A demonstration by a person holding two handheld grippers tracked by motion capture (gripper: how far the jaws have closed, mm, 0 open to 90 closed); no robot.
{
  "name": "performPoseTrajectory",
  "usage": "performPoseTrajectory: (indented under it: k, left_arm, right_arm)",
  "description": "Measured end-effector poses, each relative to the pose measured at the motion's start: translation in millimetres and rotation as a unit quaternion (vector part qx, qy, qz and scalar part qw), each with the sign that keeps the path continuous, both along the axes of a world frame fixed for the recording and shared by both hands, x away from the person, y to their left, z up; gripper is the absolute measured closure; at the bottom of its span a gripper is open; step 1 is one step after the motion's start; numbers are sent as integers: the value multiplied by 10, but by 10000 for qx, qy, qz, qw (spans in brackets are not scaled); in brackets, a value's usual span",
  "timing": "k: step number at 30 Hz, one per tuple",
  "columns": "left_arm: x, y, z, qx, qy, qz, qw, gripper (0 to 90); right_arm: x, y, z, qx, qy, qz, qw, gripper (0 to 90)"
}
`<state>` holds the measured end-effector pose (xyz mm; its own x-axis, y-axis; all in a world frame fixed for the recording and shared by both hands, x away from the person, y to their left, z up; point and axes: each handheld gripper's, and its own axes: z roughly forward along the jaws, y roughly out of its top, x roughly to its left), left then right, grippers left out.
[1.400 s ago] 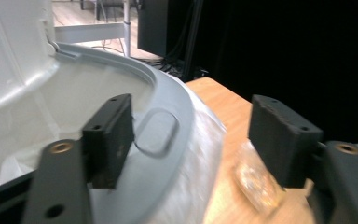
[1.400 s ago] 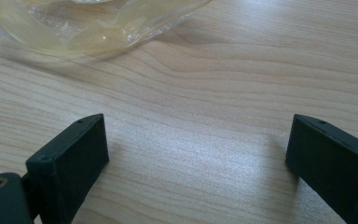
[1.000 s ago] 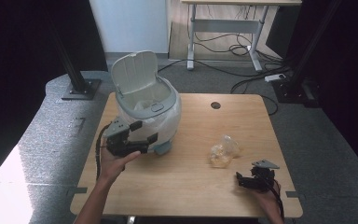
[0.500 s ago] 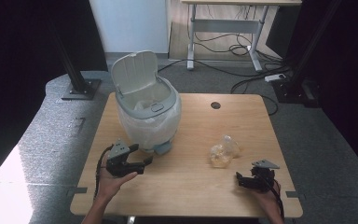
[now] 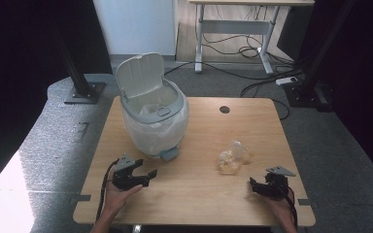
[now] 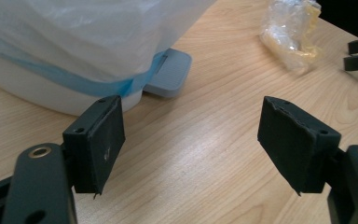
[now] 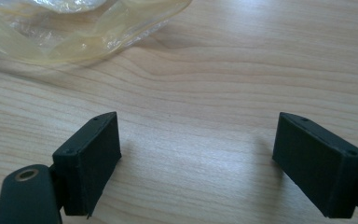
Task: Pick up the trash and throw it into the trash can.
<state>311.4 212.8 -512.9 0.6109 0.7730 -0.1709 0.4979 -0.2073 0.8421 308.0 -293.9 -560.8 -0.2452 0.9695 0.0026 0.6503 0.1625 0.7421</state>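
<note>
We see a wooden table with a white pedal bin at its back left, lid up, bag-lined. A crumpled clear plastic wrapper lies right of centre. Our left gripper sits in front of the bin, our right gripper near the wrapper, jaws apart

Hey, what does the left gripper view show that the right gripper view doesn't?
The left gripper view alone takes in the white bin wrapped in a plastic liner, its grey pedal, and the other gripper's jaw tips at the right edge. The right gripper view alone gives a close look at the right gripper, jaws open over bare wood. Both share the wooden table and the crumpled clear plastic wrapper, and in each the view's own gripper, such as the left gripper, stands open and empty.
</note>
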Motion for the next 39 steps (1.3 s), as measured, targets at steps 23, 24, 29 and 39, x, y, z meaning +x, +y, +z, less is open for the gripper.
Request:
performPoseTrajectory:
  k: [23, 24, 29, 39]
  left_arm:
    - [27, -78, -222, 420, 138, -83, 9990, 253]
    - [27, -77, -226, 433, 144, -83, 9989, 253]
    - [24, -59, -250, 412, 152, -34, 9990, 254]
    - [37, -65, -284, 477, 203, -38, 9986, 255]
  right_arm:
    - [408, 39, 515, 461, -516, 244, 9973, 132]
    - [408, 39, 515, 461, -516, 244, 9973, 132]
    - [608, 160, 544, 608, -486, 361, 9963, 134]
    - [917, 343, 346, 754, -150, 449, 9960, 134]
